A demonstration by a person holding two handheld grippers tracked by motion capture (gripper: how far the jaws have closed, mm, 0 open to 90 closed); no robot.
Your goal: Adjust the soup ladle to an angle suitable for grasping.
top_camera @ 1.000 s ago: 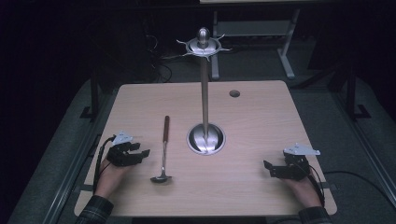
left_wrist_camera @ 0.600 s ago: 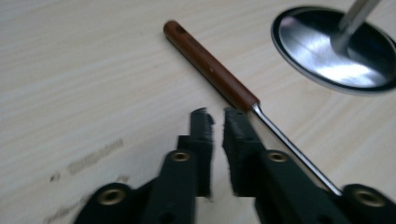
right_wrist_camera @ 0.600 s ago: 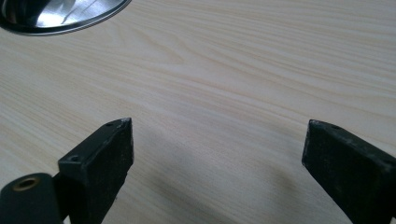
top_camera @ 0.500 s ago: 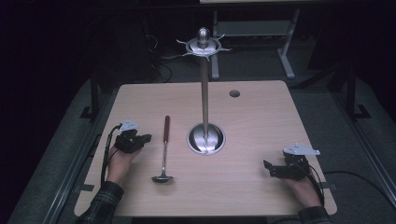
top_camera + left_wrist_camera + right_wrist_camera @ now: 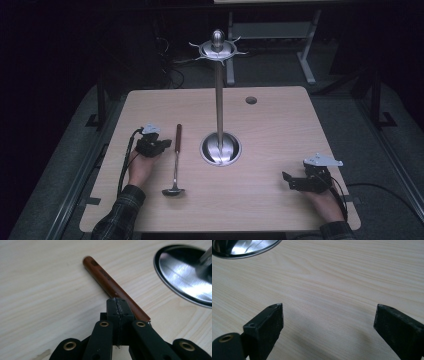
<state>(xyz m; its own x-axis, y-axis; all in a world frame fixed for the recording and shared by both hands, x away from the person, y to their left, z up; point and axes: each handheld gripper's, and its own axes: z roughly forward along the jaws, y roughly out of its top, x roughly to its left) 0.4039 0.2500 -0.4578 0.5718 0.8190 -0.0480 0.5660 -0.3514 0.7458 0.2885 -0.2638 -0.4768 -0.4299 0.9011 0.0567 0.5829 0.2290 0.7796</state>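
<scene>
the ladle (image 5: 175, 162) lies flat on the table (image 5: 280, 125), brown handle pointing away from the person, bowl near the front edge, just left of the steel stand (image 5: 220, 145). the left tool (image 5: 159, 146) sits clenched beside the handle (image 5: 112, 290), nothing between its jaws. the right tool (image 5: 289, 181) rests released, well apart.

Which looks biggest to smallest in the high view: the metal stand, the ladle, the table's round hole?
1. metal stand, tallest by far
2. ladle
3. round hole, smallest, though it lies farther from the camera
</scene>
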